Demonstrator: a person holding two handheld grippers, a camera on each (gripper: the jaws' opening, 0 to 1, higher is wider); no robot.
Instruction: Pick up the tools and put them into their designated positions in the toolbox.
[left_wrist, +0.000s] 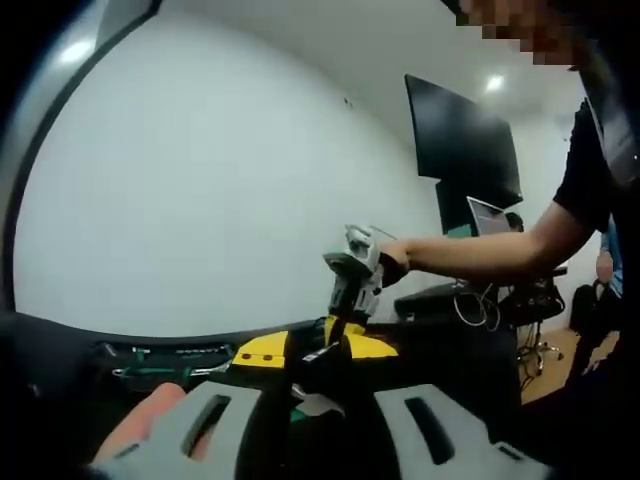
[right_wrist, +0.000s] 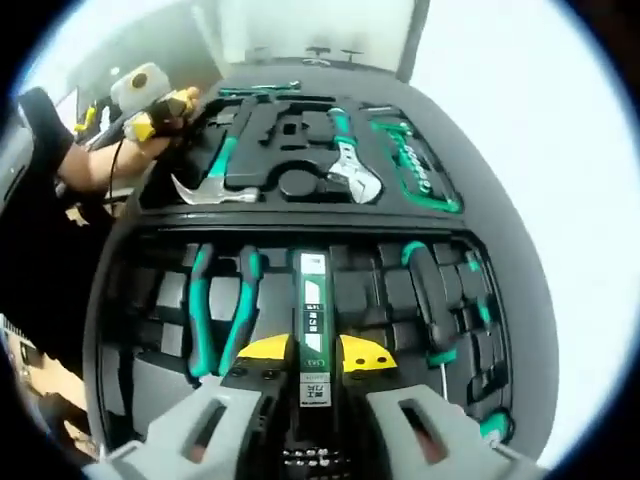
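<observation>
The right gripper (right_wrist: 305, 375) clamps a green-and-white tool (right_wrist: 313, 320) whose lower end hides between its jaws, above the toolbox (right_wrist: 140, 300); pliers (right_wrist: 222, 310) lie left, hammer (right_wrist: 215, 175) and wrench (right_wrist: 350, 165) beyond. Left gripper (left_wrist: 318, 425) stands open

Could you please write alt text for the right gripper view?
The right gripper holds a green-and-white level between its yellow-tipped jaws over an open black toolbox. Green-handled pliers sit beside it; a hammer and adjustable wrench lie in the far half.
</observation>
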